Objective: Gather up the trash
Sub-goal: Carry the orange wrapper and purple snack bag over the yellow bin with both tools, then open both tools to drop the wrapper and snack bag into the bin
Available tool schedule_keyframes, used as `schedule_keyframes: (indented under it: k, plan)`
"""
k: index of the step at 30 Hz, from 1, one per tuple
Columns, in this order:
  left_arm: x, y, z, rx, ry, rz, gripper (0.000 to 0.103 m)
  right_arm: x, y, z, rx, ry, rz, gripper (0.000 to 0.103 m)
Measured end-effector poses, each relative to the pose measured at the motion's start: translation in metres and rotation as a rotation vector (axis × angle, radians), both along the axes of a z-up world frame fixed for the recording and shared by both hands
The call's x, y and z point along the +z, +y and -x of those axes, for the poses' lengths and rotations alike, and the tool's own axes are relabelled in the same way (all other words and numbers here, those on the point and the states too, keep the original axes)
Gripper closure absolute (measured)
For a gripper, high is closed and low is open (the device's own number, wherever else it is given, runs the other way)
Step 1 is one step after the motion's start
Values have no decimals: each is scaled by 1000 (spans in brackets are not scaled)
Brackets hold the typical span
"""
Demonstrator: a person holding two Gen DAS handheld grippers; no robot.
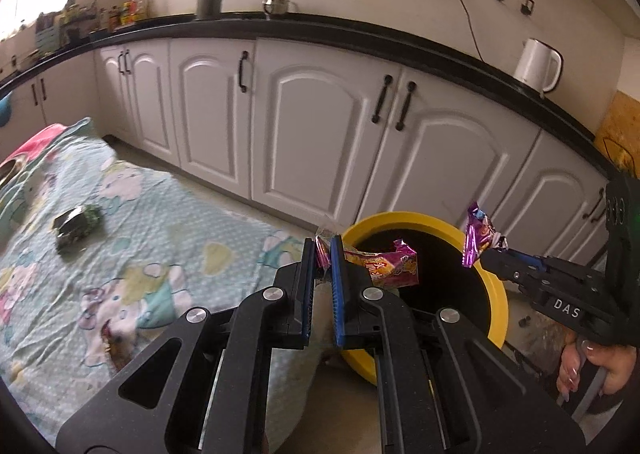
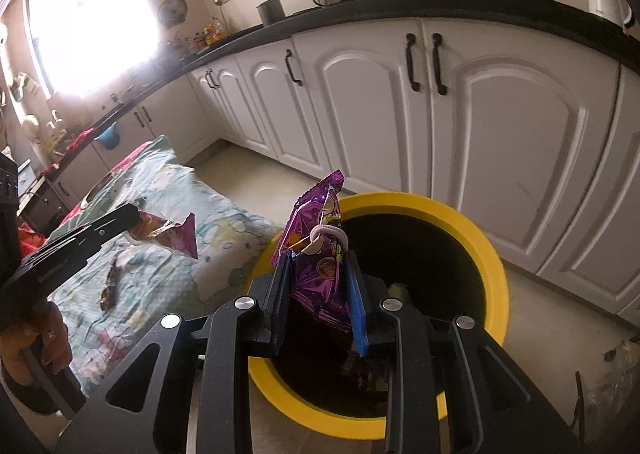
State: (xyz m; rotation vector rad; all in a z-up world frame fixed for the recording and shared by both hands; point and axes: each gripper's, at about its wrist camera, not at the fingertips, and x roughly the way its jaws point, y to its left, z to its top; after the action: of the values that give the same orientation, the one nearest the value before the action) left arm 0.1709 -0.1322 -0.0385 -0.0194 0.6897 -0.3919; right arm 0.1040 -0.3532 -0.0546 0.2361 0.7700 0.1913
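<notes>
Carrying trash to the yellow bin (image 1: 498,290) — left gripper (image 1: 323,254) pinches a pink wrapper (image 1: 394,266), right gripper (image 2: 318,274) clamps a purple packet (image 2: 320,254). Both hang at its mouth; next, release.

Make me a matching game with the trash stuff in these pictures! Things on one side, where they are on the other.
Things:
1. purple wrapper
2. pink and yellow wrapper
3. dark green wrapper
4. yellow bin

Places:
A. lying on the patterned cloth
B. on the floor by the white cabinets
C. in the right hand-held gripper
D. in the left hand-held gripper

Pairs: 1-C, 2-D, 3-A, 4-B
</notes>
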Motion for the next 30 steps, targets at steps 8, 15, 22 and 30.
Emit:
schedule_keyframes:
  k: [8,15,22,30]
  plan:
    - [-10,-31,-5,-63,7,-37,99,-10,-23,5,-64,24,5,78]
    - [-23,-57,-7,-115,24,-71,99,-23,-37,7,-100,64,-4,78]
    - [-38,-70,-12,-136,57,-93,99,-32,-42,9,-102,92,-1,77]
    - [-54,-76,-19,-152,110,-106,99,-42,-45,7,-105,127,-10,75]
